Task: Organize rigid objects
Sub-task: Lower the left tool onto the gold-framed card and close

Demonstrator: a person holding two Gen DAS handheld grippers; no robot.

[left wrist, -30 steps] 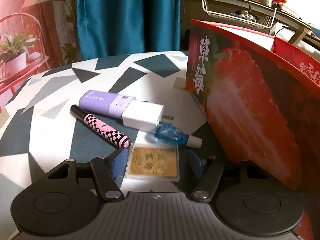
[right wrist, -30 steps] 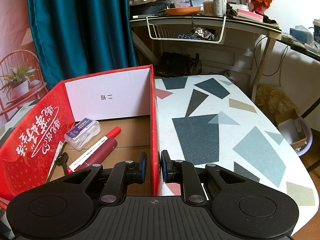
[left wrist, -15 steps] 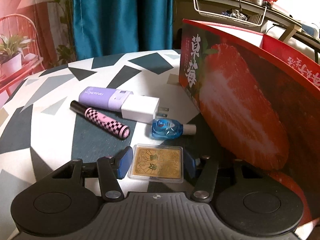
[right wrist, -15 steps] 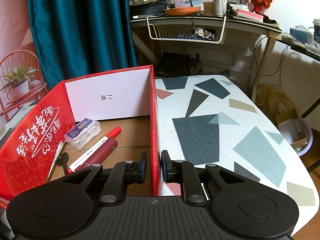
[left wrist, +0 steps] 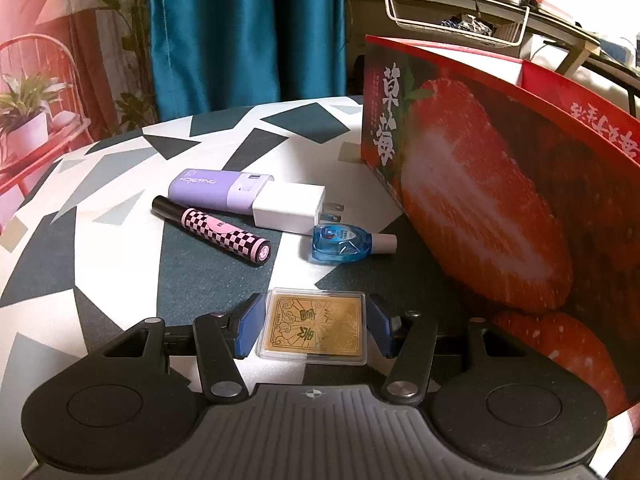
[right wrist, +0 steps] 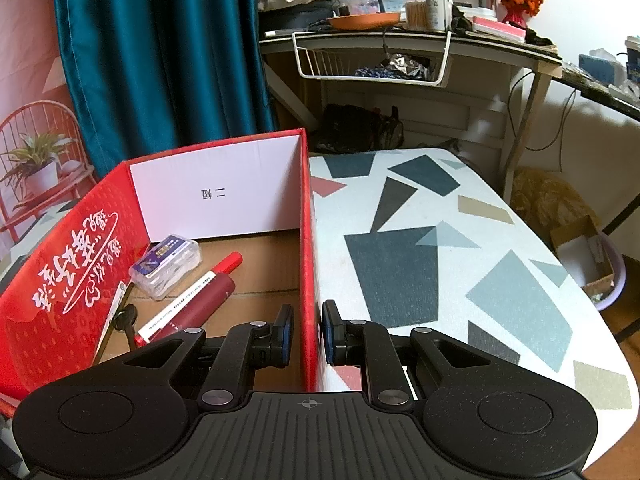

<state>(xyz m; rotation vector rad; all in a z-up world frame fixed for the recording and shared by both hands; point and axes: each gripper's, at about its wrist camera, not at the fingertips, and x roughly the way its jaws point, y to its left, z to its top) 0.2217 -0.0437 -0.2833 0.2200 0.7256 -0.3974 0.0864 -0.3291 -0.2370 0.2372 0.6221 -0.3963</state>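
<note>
— Grippers first: what has the left gripper (left wrist: pixel 313 327) got?

— Its two blue-padded fingers (left wrist: pixel 249 325) stand one on each side of a flat gold card in a clear plastic case (left wrist: pixel 314 329). The gap is only a little wider than the case. Whether the pads actually press on the edges, I cannot tell; a thin gap seems to show on both sides. Whether the case lies on the tablecloth with dark and grey geometric patches (left wrist: pixel 120 216) or is lifted off it, I cannot say either.

— What else lies on that cloth?

— Just beyond the card, a small translucent blue correction-tape dispenser with a white tip (left wrist: pixel 347 243). To its left, a pink-and-black chequered tube with a black cap (left wrist: pixel 213 231). Behind that, a lilac power bank (left wrist: pixel 218 190) touching a white wall charger with two prongs (left wrist: pixel 289 208).

— And the box?

— The red cardboard box printed with a strawberry (left wrist: pixel 476 200) stands to the right of those things, near the dispenser's tip.

— The right gripper (right wrist: pixel 308 334)?

— Nearly closed, straddling the box's right-hand wall (right wrist: pixel 306 240), one finger inside, one outside. The pads look a hair off the cardboard; contact is not clear.

— Anything inside?

— A clear plastic case with a blue label (right wrist: pixel 166 266), a dark red cylinder (right wrist: pixel 200 306) and a white marker with a red cap (right wrist: pixel 192 294) on the brown floor.
</note>
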